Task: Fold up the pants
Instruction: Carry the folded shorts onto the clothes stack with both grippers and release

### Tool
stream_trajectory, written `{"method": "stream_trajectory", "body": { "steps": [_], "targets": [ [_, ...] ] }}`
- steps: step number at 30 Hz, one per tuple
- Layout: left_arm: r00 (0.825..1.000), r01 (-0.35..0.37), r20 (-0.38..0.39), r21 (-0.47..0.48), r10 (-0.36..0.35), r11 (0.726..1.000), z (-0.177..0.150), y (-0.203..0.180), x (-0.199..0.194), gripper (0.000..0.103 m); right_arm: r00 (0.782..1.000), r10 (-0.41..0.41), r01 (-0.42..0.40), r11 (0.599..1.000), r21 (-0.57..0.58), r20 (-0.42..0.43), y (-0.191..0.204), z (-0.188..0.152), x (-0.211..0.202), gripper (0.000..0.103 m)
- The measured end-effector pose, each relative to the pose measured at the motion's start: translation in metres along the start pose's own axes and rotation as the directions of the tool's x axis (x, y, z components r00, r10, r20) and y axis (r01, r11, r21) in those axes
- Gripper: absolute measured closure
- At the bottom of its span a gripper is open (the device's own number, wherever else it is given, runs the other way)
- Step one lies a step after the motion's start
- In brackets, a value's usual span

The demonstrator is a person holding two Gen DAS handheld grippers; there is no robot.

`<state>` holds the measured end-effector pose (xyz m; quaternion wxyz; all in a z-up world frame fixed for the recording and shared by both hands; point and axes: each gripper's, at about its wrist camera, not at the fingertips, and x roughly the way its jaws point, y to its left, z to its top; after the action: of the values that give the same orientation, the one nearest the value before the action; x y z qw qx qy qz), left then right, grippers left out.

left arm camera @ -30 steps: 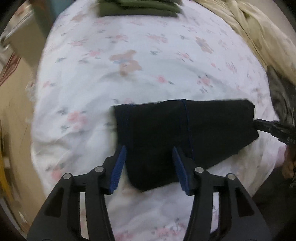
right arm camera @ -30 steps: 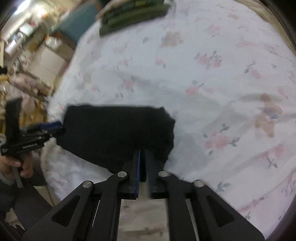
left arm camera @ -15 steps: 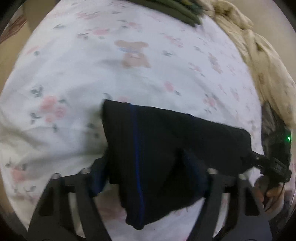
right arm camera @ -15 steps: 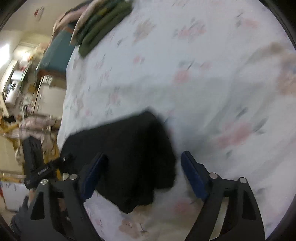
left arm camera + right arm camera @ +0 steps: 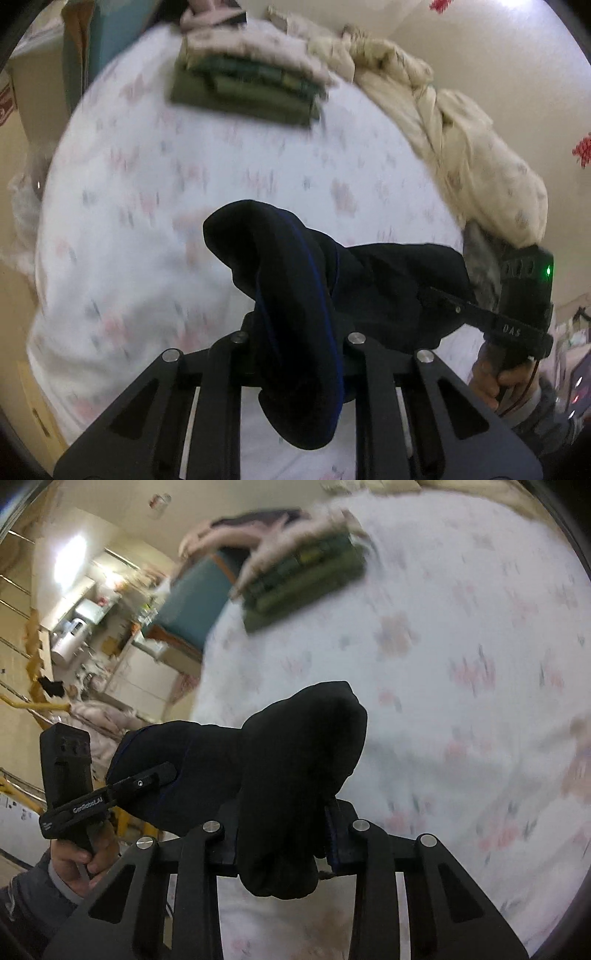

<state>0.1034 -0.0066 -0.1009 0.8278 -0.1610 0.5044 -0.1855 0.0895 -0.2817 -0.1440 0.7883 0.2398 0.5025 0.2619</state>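
Pants [image 5: 295, 295] soft, light, floppy, bunched at lower centre over bed [image 5: 147, 221], left claw [image 5: 295, 332] and right claw [image 5: 284, 830] each clamped on folded ends; best pinched at edges.

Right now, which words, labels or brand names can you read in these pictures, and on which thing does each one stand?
"DAS": on the right gripper, seen from the left wrist view.
"GenRobot.AI": on the left gripper, seen from the right wrist view.
A smaller white mark below "GenRobot.AI": too small to read.
The black pants: no text visible.
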Motion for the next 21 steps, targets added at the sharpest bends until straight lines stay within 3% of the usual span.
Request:
{"method": "stream_trajectory", "body": {
  "steps": [7,13,17,21],
  "targets": [
    [0.997,-0.017,0.075,0.04,0.014,0.999,0.103,0.009,0.017,0.088,0.998,-0.01,0.015,0.996,-0.093,0.054,0.015,0.103,0.02,0.07],
    [0.982,-0.084,0.177,0.106,0.064,0.991,0.229,0.019,0.048,0.088,0.994,-0.024,0.046,0.979,-0.199,0.108,0.023,0.244,0.053,0.07],
    [0.962,-0.096,0.262,0.077,0.073,0.992,0.322,0.042,0.072,0.088,0.988,-0.043,0.077,0.968,-0.24,0.145,0.028,0.333,0.088,0.07],
    [0.962,-0.132,0.242,0.01,0.125,0.991,0.373,0.072,0.119,0.087,0.987,-0.068,0.098,0.971,-0.216,0.144,0.015,0.399,0.136,0.07]
  ]
}}
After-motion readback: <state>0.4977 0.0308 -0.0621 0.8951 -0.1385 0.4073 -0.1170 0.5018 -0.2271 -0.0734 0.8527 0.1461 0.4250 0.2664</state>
